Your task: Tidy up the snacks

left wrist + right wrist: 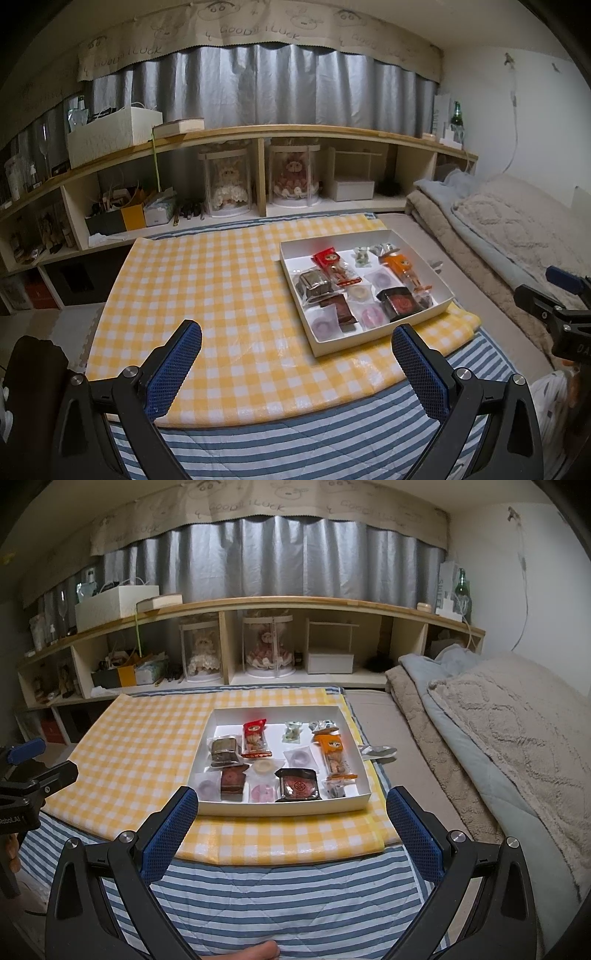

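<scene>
Snacks [266, 760] are lying inside white box [288, 806]; I am holding left gripper [295, 369] and right gripper [290, 827] back, jaws spread, empty; stage undecidable.

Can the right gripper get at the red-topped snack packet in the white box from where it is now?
Probably yes. The right gripper is open and empty in front of the white box, which has no lid. The red-topped snack packet lies near its back, with other wrapped snacks to pass over.
</scene>
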Motion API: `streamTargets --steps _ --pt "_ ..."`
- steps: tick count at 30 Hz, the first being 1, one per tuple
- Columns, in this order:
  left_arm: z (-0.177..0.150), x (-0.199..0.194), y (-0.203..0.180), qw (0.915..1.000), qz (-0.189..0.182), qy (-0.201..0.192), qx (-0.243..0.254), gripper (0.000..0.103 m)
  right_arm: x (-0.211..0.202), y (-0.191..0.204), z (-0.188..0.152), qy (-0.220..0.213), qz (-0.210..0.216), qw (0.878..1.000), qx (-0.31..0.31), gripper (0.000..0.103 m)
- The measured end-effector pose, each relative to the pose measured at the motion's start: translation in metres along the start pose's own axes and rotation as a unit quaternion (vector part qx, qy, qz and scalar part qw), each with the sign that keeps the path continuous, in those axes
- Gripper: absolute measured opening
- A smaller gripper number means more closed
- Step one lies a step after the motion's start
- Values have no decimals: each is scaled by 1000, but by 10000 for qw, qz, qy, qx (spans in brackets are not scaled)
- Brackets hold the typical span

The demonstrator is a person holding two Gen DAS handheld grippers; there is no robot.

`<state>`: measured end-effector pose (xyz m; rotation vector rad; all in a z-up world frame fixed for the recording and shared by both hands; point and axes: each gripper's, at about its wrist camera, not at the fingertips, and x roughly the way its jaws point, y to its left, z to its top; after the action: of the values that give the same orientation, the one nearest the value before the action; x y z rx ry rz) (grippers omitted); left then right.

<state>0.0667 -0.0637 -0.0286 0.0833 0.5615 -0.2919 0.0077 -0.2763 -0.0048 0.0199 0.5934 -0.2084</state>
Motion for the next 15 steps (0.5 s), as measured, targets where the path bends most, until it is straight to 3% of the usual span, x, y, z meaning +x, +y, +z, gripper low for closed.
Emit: streamTargets --steps 15 --pt "1 -2 -4 10000 31 -34 1 103 -3 0 0 -14 -17 10000 25 103"
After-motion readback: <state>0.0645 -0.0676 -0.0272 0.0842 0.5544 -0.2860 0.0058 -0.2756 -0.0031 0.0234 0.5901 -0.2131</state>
